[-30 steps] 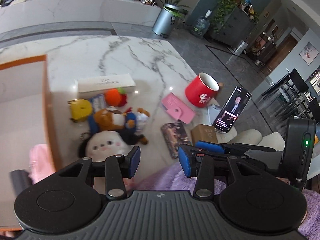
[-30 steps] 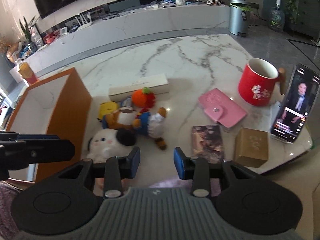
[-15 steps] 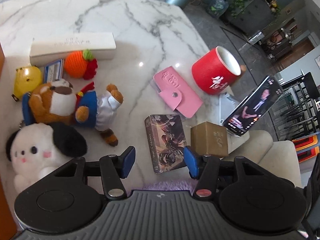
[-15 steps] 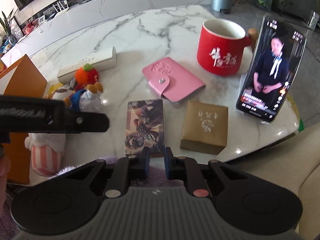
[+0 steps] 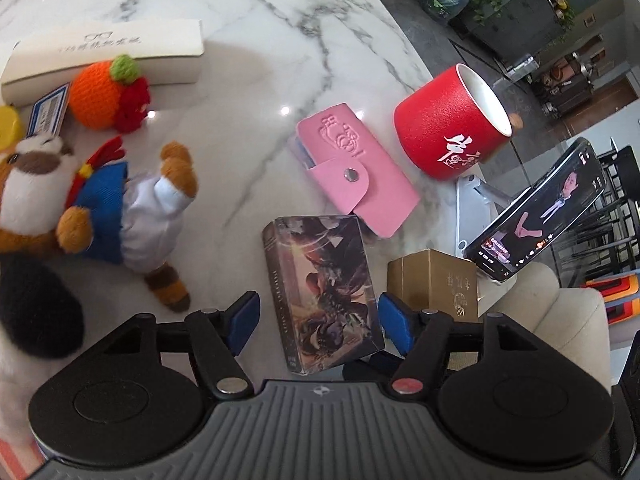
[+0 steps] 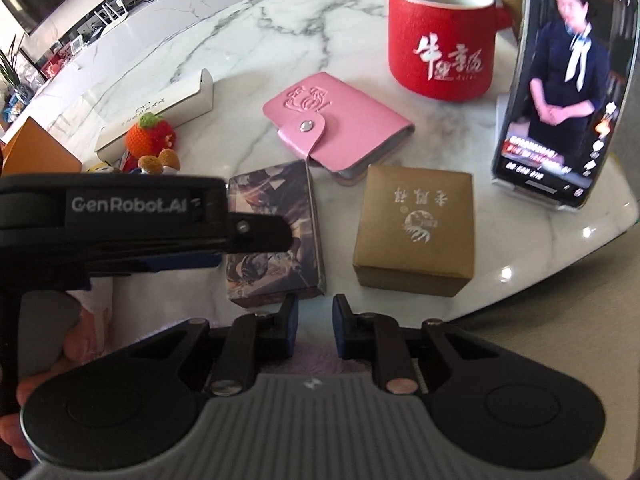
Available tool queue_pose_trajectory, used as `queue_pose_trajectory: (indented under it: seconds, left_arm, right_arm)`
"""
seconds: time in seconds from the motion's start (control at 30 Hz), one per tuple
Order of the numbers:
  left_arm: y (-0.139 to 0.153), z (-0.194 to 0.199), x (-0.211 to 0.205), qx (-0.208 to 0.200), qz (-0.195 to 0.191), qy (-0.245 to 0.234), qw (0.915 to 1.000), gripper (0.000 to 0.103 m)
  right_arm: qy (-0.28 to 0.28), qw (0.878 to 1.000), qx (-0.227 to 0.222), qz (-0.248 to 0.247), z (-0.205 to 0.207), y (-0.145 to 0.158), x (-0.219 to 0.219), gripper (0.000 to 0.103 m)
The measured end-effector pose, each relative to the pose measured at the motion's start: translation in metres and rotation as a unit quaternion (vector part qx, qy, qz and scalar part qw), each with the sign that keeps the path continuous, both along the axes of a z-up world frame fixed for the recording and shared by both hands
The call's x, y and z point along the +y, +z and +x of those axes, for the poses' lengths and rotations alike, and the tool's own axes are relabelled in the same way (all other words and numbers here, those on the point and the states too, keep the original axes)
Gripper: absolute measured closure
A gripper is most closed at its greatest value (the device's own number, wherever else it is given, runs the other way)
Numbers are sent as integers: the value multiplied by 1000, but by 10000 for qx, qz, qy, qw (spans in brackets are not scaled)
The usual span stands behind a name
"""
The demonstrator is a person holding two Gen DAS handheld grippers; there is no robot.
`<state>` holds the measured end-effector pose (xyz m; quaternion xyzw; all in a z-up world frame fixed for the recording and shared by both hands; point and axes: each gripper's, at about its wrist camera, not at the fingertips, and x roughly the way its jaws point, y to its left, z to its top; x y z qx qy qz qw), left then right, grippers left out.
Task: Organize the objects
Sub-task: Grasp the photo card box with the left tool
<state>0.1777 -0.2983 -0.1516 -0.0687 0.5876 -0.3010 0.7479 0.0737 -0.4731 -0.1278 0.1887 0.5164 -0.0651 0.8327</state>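
Progress on organizing: nothing visibly sorted yet. Marble table (image 5: 248,20) crowded with loose items: dark illustrated card box (image 5: 324,292) flat near the front edge, tan box (image 6: 414,228) just beside it, pink snap wallet (image 5: 352,176) behind both and touching or nearly touching the card box corner, red mug (image 5: 448,128) upright further back, phone (image 6: 560,92) propped on a stand and playing video. Off to one side: bear plush (image 5: 92,208) in blue clothing lying down, crocheted orange (image 5: 100,96) against a long white box (image 5: 108,52), black-and-white plush partly visible at the frame edge. Orange-sided container (image 6: 36,152) at the far edge of the right wrist view; contents not visible. All items judged still to be placed.

Left gripper (image 5: 318,320): angled steeply down over the card box, jaws wide and opening, one blue pad on each long side of the box, neither pad pressing it. Nothing held. Judged to be lining up a grasp on that box.

Right gripper (image 6: 316,328): also pitched steeply down, held at the table's front edge between card box and tan box, jaws narrow with a small gap, opening slightly, nothing between them. Hand (image 6: 44,360) around the left device's grip visible in the right wrist view, that device crossing above the card box.
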Motion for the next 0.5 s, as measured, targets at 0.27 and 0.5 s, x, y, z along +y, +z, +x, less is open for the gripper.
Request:
queue_pose_trajectory:
  seconds: [0.27,0.5]
  left_arm:
    - [6,3,-7,-156,377,-47,9992,68]
    - [17,3,0,-429,562,-132,9974,96]
  right_arm:
    - [133,9999,-34,-11,5,-1,4,83]
    - [198,9995,-20,-247,7,7,14,83]
